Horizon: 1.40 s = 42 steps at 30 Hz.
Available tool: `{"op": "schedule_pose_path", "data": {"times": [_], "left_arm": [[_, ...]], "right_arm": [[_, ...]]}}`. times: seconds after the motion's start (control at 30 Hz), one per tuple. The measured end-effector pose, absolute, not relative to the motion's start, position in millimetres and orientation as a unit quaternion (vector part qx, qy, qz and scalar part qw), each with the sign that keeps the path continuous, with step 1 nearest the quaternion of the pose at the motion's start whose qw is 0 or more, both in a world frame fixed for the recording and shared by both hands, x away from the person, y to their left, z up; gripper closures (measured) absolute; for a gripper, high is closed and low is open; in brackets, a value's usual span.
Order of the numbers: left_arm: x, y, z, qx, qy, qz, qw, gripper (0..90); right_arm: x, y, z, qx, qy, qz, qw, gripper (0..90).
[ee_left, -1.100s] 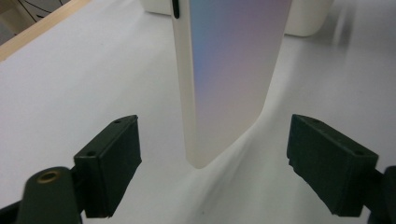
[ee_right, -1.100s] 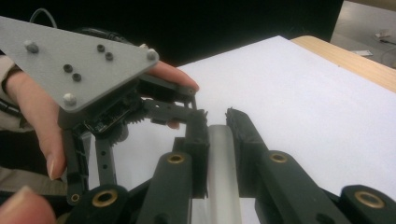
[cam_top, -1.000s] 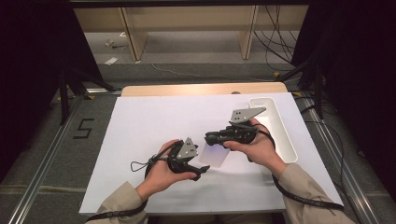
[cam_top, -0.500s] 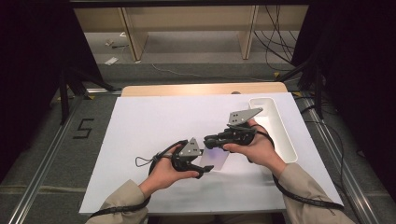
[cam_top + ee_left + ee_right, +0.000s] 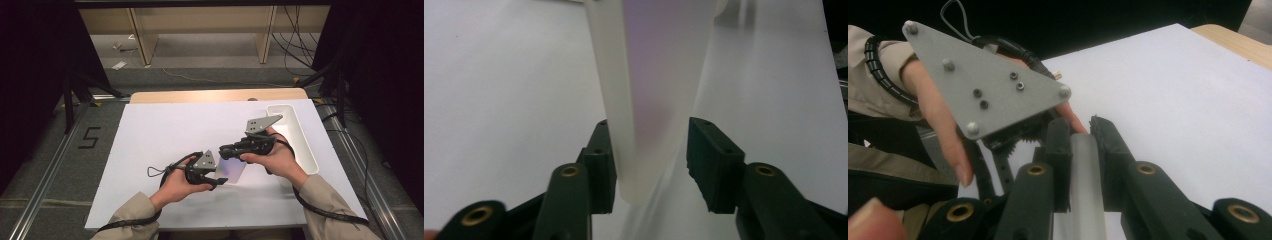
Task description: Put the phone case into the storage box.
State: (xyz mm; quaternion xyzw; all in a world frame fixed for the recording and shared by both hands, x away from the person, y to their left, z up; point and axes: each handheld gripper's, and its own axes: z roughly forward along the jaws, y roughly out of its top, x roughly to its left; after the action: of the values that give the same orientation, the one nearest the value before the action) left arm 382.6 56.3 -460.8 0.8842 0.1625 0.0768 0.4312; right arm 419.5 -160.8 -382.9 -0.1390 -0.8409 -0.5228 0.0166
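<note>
- Frosted, see-through plastic with a faint violet tint: the sleeve [image 5: 231, 171] looks light, thin-walled and slippery, probably easy to crush.
- It hangs just above the white tabletop [image 5: 150, 135], between both hands.
- The right tongs [image 5: 1080, 131] clamp its upper edge.
- The left tongs [image 5: 649, 160] have just been closing around its narrow end; one pad touches, the other stands off.
- Best held near the stiffer edges.

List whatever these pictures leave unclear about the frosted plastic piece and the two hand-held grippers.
- High view: the frosted plastic piece is small, pale against the white table and partly covered by both hand-held grippers, so its shape is unclear.
- Left gripper view: its top is cut off by the upper edge; whether the right-side pad touches it cannot be told.
- Right gripper view: the left hand-held gripper sits behind its grey plate.
</note>
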Motion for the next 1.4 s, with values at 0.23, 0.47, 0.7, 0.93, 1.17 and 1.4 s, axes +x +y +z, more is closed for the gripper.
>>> {"op": "schedule_pose_path", "data": {"times": [0.23,0.47,0.7,0.93,1.17,1.4], "left_arm": [[385,60,-460,0.888,0.166,0.071,0.423,65.8],[385,63,-457,0.894,0.165,0.062,0.411,73.6],[386,65,-454,0.895,0.166,0.052,0.41,76.6],[386,66,-452,0.897,0.163,0.042,0.409,78.7],[387,66,-453,0.897,0.163,0.035,0.41,78.8],[385,68,-450,0.897,0.164,0.049,0.408,80.8]], "right_arm": [[419,-160,-385,-0.137,-0.841,-0.523,0.02,80.0],[419,-159,-385,-0.125,-0.842,-0.524,0.03,78.7],[419,-159,-385,-0.118,-0.839,-0.53,0.029,78.0],[419,-159,-385,-0.111,-0.839,-0.532,0.033,77.8],[419,-159,-385,-0.105,-0.838,-0.534,0.031,76.9],[419,-163,-380,-0.101,-0.834,-0.543,-0.002,54.9]]}}
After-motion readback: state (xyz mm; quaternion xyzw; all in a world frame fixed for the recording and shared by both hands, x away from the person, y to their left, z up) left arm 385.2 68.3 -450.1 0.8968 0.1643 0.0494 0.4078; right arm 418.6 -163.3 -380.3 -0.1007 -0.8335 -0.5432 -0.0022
